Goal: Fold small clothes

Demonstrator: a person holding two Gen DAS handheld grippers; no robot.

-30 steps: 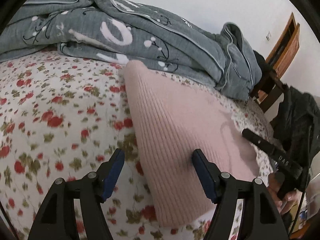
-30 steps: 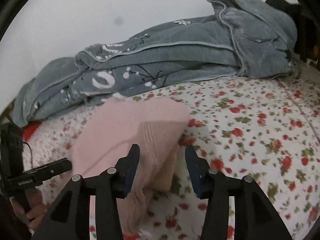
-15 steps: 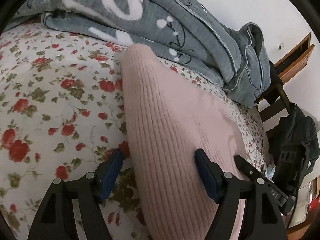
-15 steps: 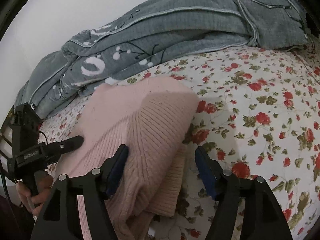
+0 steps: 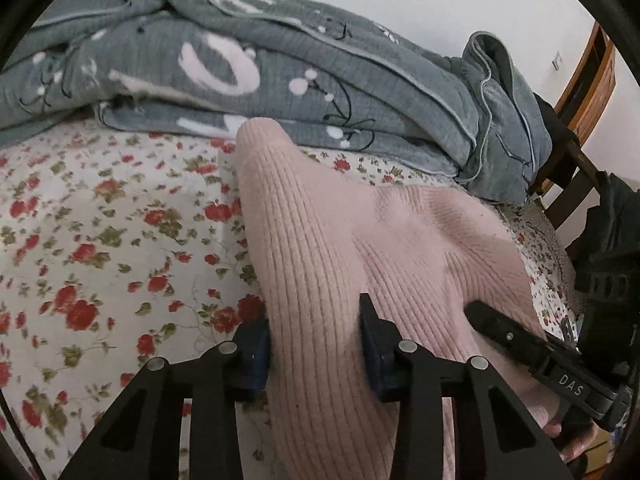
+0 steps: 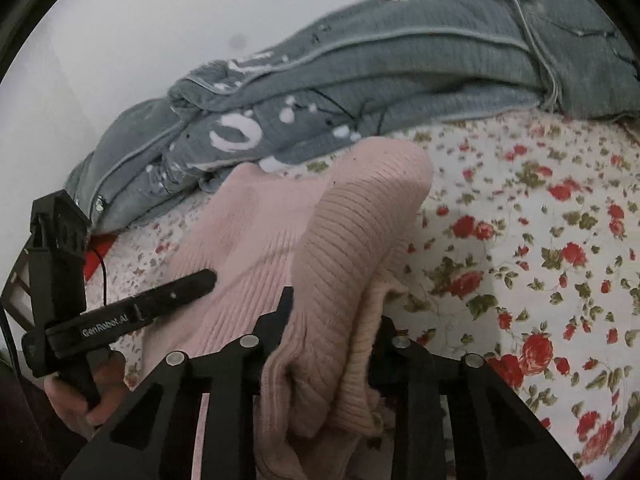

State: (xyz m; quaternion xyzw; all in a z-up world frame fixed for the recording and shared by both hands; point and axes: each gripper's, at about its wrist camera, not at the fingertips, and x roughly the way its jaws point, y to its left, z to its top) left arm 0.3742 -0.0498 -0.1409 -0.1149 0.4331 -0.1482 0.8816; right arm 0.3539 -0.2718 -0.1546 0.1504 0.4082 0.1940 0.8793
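A pink ribbed knit garment (image 5: 360, 248) lies on the floral bed sheet (image 5: 100, 240), folded into a thick bundle. My left gripper (image 5: 314, 336) is closed on its left edge, with knit filling the gap between the blue pads. My right gripper (image 6: 332, 316) is closed on the bunched right end of the same garment (image 6: 352, 240), whose folds hang over the fingers. Each gripper shows in the other's view: the right one (image 5: 532, 352) at lower right, the left one (image 6: 132, 312) at left.
A grey quilt with white and black print (image 5: 280, 80) is heaped along the back of the bed against a white wall. A wooden chair (image 5: 580, 120) with dark clothing stands at the bed's far right end. Floral sheet stretches to the left.
Both grippers have closed in on the pink garment: the left jaws narrowed onto its edge, the right jaws narrowed onto the bunched end. The garment is lifted and bunched higher.
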